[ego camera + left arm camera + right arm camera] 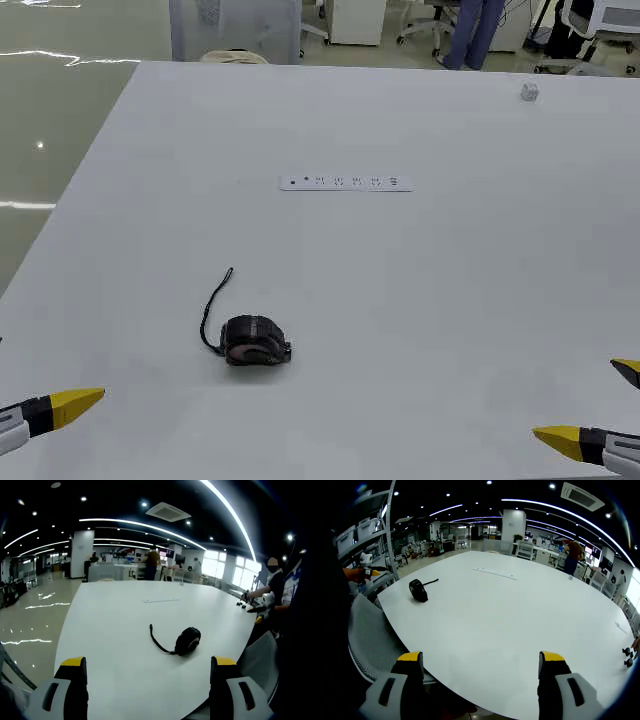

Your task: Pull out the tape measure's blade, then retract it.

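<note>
The tape measure (pixel 256 341) is seen on the table (pixel 430 280), lower left of centre in the head view. It is judged nearer the left gripper (pixel 149 661), ahead of its wide, empty fingers (pixel 73 667); the right gripper (pixel 481 656), equally wide, is held well apart.

Bright, even light from ceiling strips (pixel 150 527) washes the white tabletop (pixel 400 280), leaving a faint shadow under the tape measure (pixel 255 340); glare streaks the glossy floor (pixel 60 50) at upper left, and both gripper views bow strongly toward their edges.
</note>
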{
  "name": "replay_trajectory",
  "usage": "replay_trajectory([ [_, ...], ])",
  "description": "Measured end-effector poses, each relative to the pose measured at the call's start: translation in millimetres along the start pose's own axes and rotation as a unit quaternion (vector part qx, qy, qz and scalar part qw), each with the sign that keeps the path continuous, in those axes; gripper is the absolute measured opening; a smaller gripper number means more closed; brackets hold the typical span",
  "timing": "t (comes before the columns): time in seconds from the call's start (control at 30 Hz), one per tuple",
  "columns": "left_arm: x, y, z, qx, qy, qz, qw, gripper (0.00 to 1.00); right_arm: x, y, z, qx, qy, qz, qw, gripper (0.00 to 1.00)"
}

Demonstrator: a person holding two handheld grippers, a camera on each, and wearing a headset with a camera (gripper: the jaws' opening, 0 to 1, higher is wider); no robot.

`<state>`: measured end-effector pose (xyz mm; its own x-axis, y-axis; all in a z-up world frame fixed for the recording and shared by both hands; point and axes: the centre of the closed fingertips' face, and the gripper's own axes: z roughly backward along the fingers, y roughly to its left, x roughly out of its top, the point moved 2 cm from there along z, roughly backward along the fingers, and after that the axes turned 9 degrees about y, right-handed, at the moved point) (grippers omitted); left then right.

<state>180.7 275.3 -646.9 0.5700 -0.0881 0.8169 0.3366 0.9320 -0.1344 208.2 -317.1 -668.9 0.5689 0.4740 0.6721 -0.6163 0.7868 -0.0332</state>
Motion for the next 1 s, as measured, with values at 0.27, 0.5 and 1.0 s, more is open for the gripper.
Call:
replay_trajectory([
  [0.27,-2.4,-1.3,1.2,-0.003,0.004,-0.002,1.0,1.0,-0.3,0.6,0.7,0.002,-0.002,-0.001,1.0,0.99],
  [0.5,-2.9,0.1,4.0,-0.003,0.007,-0.003,1.0,1.0,-0.5,1.6,1.8,0.002,-0.001,0.001,1.0,0.99],
  [1.0,-5.0,1.1,5.0,-0.005,0.011,-0.004,0.9999,1.0,1.3,1.0,2.0,0.006,0.004,0.005,1.0,1.0],
])
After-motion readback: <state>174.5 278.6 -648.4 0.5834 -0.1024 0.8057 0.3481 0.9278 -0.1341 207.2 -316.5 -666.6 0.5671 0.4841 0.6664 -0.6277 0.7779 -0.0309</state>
